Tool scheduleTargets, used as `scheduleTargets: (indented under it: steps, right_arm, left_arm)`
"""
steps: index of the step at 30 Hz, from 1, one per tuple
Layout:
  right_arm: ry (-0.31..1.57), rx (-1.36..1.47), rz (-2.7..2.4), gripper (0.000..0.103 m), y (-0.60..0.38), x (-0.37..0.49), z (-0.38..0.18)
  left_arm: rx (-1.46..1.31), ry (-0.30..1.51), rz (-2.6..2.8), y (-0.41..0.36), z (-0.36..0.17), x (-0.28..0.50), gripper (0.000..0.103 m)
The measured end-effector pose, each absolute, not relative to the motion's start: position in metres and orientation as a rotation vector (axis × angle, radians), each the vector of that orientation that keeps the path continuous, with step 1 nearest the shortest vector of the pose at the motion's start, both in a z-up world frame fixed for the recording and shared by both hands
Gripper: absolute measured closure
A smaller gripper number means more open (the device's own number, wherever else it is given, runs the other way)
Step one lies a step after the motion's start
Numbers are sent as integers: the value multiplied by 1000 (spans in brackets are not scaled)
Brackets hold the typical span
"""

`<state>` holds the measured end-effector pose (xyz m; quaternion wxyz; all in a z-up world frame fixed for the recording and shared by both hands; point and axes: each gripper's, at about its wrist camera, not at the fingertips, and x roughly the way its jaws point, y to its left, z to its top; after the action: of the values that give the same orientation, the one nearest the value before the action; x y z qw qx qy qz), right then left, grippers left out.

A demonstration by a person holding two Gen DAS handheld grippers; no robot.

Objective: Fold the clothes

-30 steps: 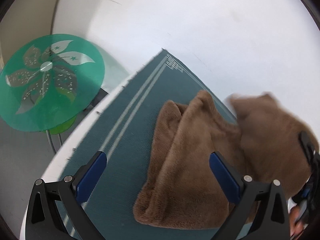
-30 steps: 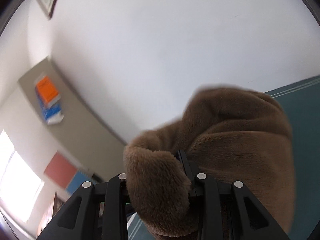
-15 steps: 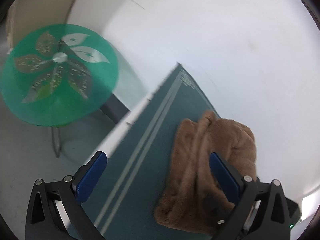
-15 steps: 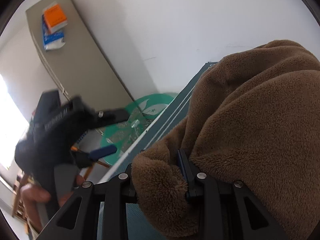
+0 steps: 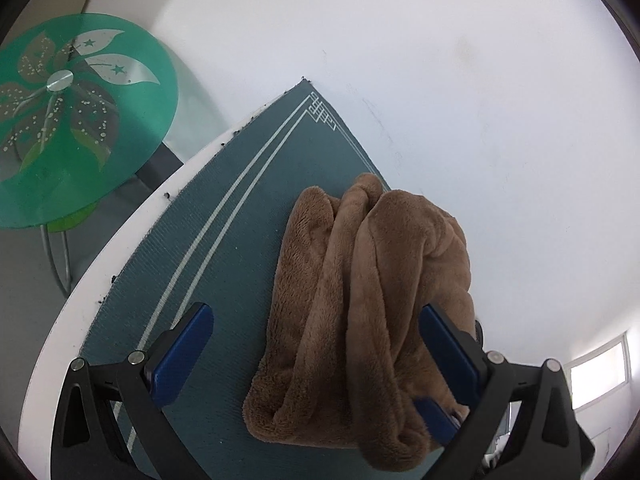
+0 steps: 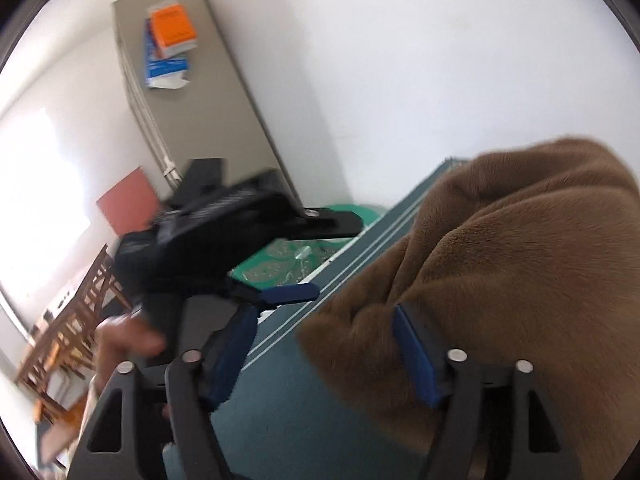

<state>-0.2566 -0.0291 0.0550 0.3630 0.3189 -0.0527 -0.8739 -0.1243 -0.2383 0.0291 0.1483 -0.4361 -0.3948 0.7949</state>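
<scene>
Soft daylight filled both fisheye views — edges curved strongly, corners were black. The window (image 6: pixel 44 184) was overexposed, and the left gripper (image 6: pixel 276 296) appeared motion-blurred.

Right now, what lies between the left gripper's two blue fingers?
In the left wrist view, bare teal mat and the left part of the brown fleece garment; the left gripper stands open.

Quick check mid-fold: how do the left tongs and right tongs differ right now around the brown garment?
Left tongs hang above the brown garment, looking down on it; right tongs sit low beside the pile. Left tongs have one pad over bare teal mat and one beside the plush; right tongs have fabric bulging over one pad. Shared: both are open, and neither clamps the garment.
</scene>
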Motion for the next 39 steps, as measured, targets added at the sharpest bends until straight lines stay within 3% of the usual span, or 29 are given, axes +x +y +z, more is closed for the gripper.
scheduleTargets:
  steps: [8,11,23,30,36,37,39]
  right_arm:
    - [-187,877,-2268,30,2,-207,56]
    - [-171,886,-2278,30,2,-184,55]
    - [700,511,-2558,30,-46,-156,36]
    - [801,526,-2483,30,-63,-163,21]
    - [841,562,-2460,30,-70,-175,11]
    - [838,558,-2464,32,-70,-177,12]
    - [840,550,-2478,46,-69,-177,14]
  left_arm:
    - [-1217,-1133,2199,-229,45,-137,0]
    - [-1262,-1023,2227,-217,60,-152,0]
    - [-1441,-899,2034,-179,58,-218,0]
    - [-1497,-820,1986,-159,56,-239,0]
    - [-1476,-853,1973,-155,52,-250,1]
    - [-1473,-862,1971,-156,52,-251,6]
    - [-1468,-878,1968,-156,51,-252,17]
